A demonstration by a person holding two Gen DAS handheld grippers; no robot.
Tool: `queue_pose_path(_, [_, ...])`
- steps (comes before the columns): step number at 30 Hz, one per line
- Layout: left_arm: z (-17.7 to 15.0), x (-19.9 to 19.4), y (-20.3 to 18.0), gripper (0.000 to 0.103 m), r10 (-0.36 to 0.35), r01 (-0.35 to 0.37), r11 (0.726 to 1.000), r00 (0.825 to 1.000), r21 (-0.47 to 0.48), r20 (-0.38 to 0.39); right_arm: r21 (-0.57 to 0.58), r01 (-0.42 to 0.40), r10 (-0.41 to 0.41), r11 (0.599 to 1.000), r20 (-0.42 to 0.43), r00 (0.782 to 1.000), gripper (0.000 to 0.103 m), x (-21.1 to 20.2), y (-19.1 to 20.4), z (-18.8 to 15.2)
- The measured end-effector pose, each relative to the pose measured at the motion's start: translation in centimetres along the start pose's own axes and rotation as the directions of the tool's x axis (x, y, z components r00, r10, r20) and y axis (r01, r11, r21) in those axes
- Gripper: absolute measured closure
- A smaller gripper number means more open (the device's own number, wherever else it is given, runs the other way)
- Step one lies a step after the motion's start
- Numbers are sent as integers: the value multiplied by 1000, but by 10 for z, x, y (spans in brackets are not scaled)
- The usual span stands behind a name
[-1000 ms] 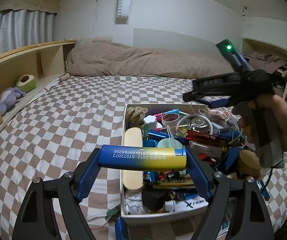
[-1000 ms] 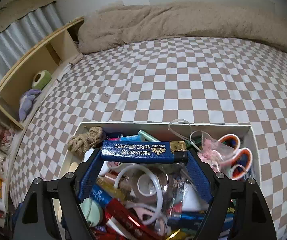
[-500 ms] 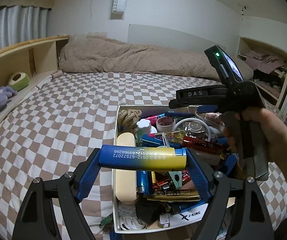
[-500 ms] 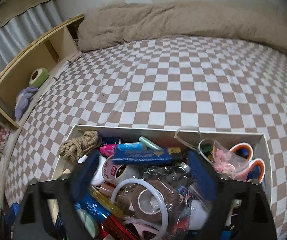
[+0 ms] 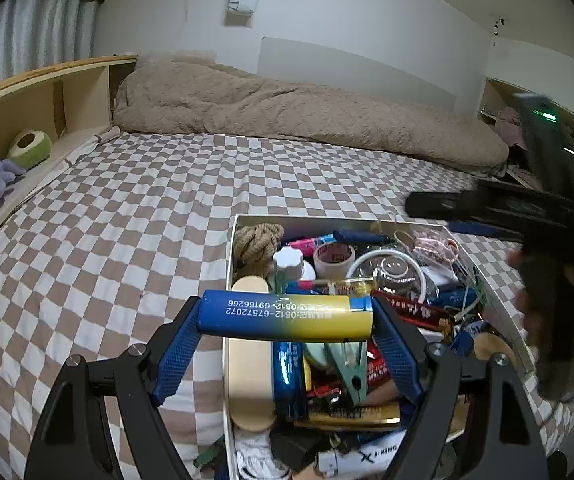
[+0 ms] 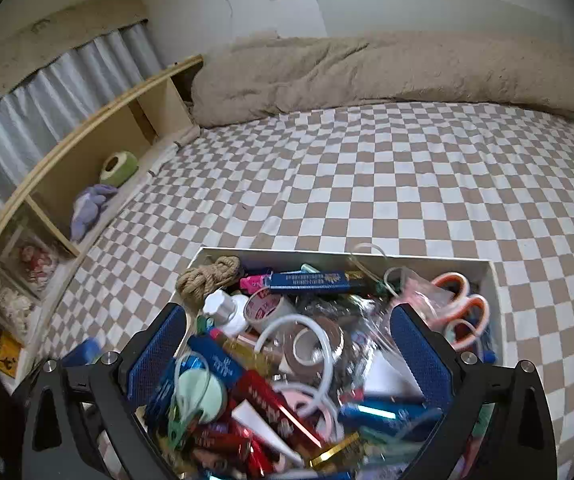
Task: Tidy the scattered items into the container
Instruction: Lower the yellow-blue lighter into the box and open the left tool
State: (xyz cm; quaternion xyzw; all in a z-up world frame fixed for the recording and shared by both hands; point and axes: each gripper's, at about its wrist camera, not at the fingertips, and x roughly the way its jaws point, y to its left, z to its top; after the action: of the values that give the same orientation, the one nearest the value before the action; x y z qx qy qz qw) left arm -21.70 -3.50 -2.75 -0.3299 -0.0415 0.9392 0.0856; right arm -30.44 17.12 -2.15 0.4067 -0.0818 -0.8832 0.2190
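Left wrist view: left tongs pinch a blue-yellow lighter above the container; next, release. Right tongs spread, empty.

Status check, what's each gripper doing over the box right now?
Left gripper shut on blue-yellow lighter. Right gripper open, empty, above the box. Nothing in the way.

Blue-and-yellow lighter, brown-checked bedsheet

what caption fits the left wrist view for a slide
Left hand-held gripper holds a blue-and-yellow lighter above the crowded white container.
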Motion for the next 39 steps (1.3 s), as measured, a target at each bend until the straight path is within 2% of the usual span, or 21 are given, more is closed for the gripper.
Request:
queue_pose_path(7, [18, 14, -8, 20, -14, 13, 1000, 999, -16, -30, -2, -18, 18, 1000, 38, 999, 1, -35, -12, -13])
queue_pose_path(17, [37, 49, -12, 20, -103, 82, 984, 987, -160, -124, -22, -5, 5, 1000, 35, 999, 1, -58, -26, -40])
queue_pose_path(25, [40, 76, -19, 20, -69, 40, 988, 979, -150, -192, -17, -2, 3, 1000, 22, 1000, 1, -63, -37, -59])
queue_pose_path(35, [33, 98, -17, 20, -35, -8, 986, 966, -164, -257, 14, -14, 13, 1000, 21, 1000, 1, -64, -47, -63])
queue_pose_path(36, [32, 99, -18, 19, -38, -6, 987, 964, -163, -263, 15, -14, 14, 1000, 19, 1000, 1, -63, -48, -63])
queue_pose_path(39, [31, 97, -20, 3, -47, 5, 987, 964, -160, -261, 15, -18, 18, 1000, 18, 1000, 1, -62, -48, -64])
